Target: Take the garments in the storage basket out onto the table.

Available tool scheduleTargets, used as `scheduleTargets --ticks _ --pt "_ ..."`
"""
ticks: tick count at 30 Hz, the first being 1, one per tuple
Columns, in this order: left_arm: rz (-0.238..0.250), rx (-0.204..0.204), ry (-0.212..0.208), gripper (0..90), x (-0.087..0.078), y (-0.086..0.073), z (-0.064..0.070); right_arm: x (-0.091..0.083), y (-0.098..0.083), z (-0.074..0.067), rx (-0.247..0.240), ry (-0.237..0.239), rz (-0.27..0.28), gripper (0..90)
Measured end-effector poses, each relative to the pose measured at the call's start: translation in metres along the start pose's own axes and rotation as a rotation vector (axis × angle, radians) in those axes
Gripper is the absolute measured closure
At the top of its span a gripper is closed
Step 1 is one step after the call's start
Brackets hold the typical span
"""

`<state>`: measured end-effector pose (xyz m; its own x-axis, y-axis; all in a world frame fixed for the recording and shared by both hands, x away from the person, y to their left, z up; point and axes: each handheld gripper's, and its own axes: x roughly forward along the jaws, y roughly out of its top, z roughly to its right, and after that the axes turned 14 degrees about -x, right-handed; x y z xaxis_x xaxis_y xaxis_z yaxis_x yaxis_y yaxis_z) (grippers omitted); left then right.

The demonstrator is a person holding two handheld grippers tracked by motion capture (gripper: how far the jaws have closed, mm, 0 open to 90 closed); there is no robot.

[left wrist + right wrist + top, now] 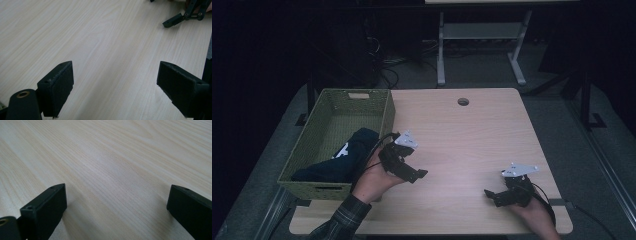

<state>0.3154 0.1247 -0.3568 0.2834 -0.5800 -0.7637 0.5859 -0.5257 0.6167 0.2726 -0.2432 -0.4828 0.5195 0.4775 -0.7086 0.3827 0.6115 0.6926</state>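
My left gripper (413, 169) hovers over the light wooden table (472, 135), just right of a green woven basket (384, 107). In the left gripper view its jaws (115, 72) stand wide open over bare wood. A dark navy garment (343, 159) with a white mark lies inside the basket and spills up against its right wall. My right gripper (492, 196) sits near the table's front right edge, pointing left. In the right gripper view it (116, 192) is open with nothing between its black jaws. The right gripper's jaw (175, 21) also shows at the top right of the left gripper view.
A round cable hole (463, 101) sits near the table's far edge. Behind the table stands a white metal frame (441, 55) on a dark floor with cables. A plaid sleeve (343, 219) comes in at the bottom left.
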Motion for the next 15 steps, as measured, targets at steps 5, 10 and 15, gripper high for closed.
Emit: scheduleTargets --ticks 5,10,15 --pt "-0.009 0.002 0.002 13.7 -0.003 0.002 -0.001 0.000 0.000 0.000 0.001 0.000 0.000 2.2" --pt "-0.016 0.006 0.003 13.7 -0.008 0.006 -0.003 0.000 0.000 0.000 0.000 0.000 0.000 2.2" --pt "-0.021 0.003 0.005 13.7 -0.012 0.008 -0.006 0.000 0.000 0.000 0.001 0.000 0.000 2.2"
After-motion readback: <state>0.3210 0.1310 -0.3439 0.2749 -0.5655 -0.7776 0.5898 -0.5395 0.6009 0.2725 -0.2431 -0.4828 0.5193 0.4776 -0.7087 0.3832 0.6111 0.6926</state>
